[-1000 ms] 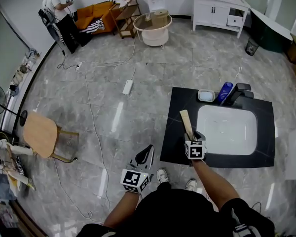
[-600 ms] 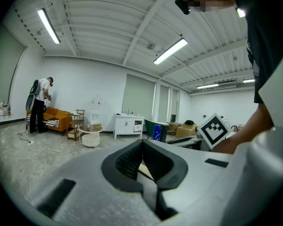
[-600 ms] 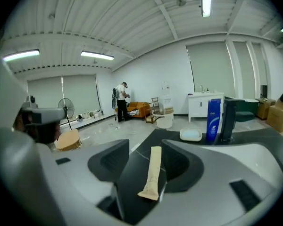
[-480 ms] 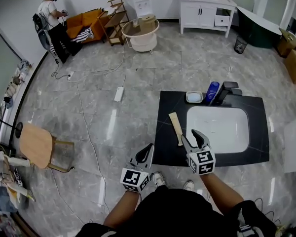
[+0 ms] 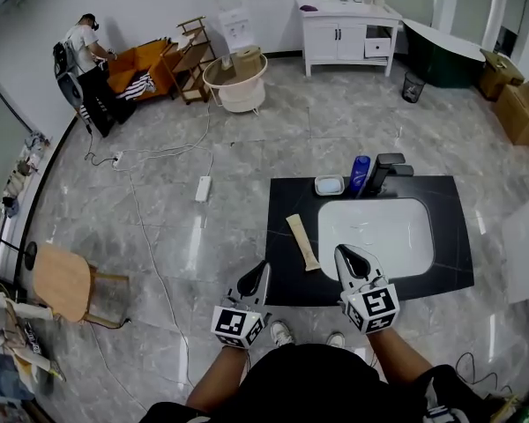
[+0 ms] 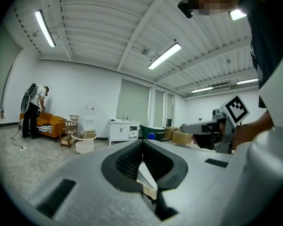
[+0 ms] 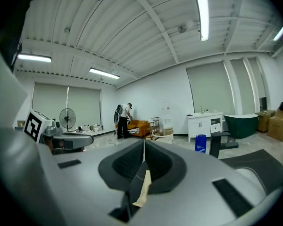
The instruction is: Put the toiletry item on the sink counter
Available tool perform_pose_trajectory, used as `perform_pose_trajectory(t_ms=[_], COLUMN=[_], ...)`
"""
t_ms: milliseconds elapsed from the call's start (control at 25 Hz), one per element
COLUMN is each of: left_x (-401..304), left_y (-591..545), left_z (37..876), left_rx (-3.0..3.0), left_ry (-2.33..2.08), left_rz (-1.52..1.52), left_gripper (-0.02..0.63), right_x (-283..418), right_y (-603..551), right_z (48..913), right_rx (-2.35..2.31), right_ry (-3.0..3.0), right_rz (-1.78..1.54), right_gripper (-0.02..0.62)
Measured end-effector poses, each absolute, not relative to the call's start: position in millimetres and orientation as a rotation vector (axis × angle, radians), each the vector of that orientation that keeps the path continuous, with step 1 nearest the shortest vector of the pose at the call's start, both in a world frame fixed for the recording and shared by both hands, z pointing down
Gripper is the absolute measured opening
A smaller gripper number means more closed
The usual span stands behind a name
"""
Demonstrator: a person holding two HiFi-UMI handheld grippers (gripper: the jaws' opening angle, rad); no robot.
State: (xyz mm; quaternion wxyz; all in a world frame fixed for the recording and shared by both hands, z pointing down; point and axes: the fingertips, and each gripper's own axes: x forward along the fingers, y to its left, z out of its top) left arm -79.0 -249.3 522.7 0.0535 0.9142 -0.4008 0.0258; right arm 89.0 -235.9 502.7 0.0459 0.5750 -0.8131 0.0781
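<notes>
Tube (image 5: 302, 241): lay flat on the black counter (image 5: 280, 276), just left of the white basin (image 5: 375, 233), slightly slanted, touching neither tool. Right tool (image 5: 349, 254): hung over the counter's near side, by the basin's front left corner, right of the tube and apart from it; was closing, jaws all but met along a thin line, nothing between the pads. Left tool (image 5: 263, 268): hovered at the counter's near left corner, mostly over the grey marble floor (image 5: 203, 236), tip aimed toward the counter; clenched, jaws pressed together, empty. Along the counter's far edge, behind the basin: stood a blue bottle (image 5: 360, 173) beside a black tap (image 5: 385, 167), with a small pale dish (image 5: 329, 185) just left of the bottle. Farther off across the floor: trailed a white cable to a power strip (image 5: 203, 188); stood a wooden chair (image 5: 63, 280) at left, a round white tub (image 5: 235, 85), a white cabinet (image 5: 348, 29) against the far wall; bent a person (image 5: 79, 55) by an orange sofa (image 5: 132, 64).
</notes>
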Motion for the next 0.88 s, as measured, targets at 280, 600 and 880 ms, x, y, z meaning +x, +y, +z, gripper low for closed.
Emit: perform_pose_trajectory(t_ms=[280, 600, 880], left_x=[-45.5, -23.6, -22.8], left_y=[-243.8, -234.6, -230.5], left_z=[508.8, 512.1, 512.6], left_rx=[2.830, 2.848, 2.849], left_ry=[-1.136, -1.063, -1.052], left_rz=[0.029, 0.045, 0.050], left_gripper=[0.009, 0.009, 0.009], right_x=[111.0, 123.0, 122.0], right_y=[-213.9, -200.1, -195.7], right_z=[481.7, 464.9, 449.8], right_rx=[1.813, 1.815, 1.848], right_ry=[-2.490, -2.460, -2.520], right_rz=[0.131, -0.001, 0.030], right_gripper=[0.005, 0.005, 0.005])
